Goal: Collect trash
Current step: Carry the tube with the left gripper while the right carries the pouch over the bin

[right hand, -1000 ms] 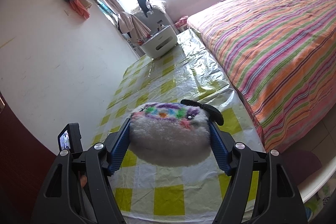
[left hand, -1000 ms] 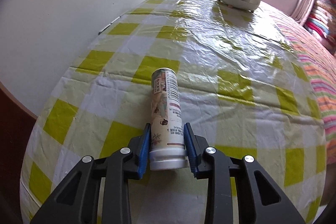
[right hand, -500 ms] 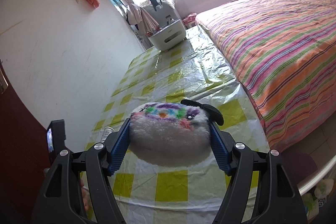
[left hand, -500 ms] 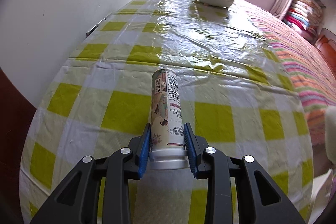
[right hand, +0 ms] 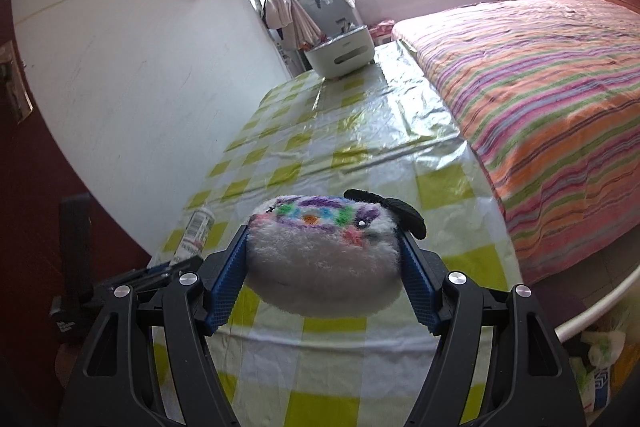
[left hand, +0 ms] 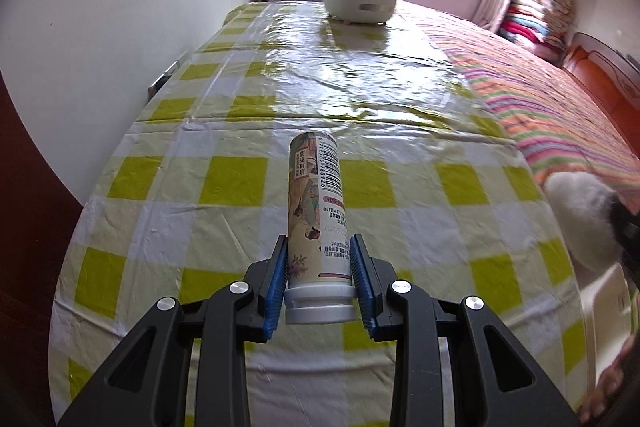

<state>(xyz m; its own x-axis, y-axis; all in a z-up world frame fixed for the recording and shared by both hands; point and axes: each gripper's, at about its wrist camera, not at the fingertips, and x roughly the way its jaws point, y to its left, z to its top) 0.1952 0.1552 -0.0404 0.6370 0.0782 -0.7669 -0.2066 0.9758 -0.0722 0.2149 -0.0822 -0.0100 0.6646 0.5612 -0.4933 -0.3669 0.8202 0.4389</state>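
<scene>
My left gripper [left hand: 320, 259] is shut on a tall printed can with a barcode and a white cap [left hand: 318, 215], held above the yellow-checked tablecloth [left hand: 200, 187]. The can also shows in the right wrist view [right hand: 196, 229] at the left. My right gripper [right hand: 324, 259] is shut on a fluffy white plush with coloured stitching and a black ear [right hand: 324, 251], held above the table's near end. The plush shows at the right edge of the left wrist view [left hand: 580, 211].
A white tub [left hand: 360, 1] stands at the table's far end, also in the right wrist view [right hand: 340, 53]. A striped bed [right hand: 540, 87] runs along the right. A white wall [left hand: 120, 7] borders the left. A bin with trash [right hand: 600, 351] is low right.
Both grippers have pulled back toward the table's near end and risen, each still holding its object. The plush has come into the left wrist view, and the can into the right.
</scene>
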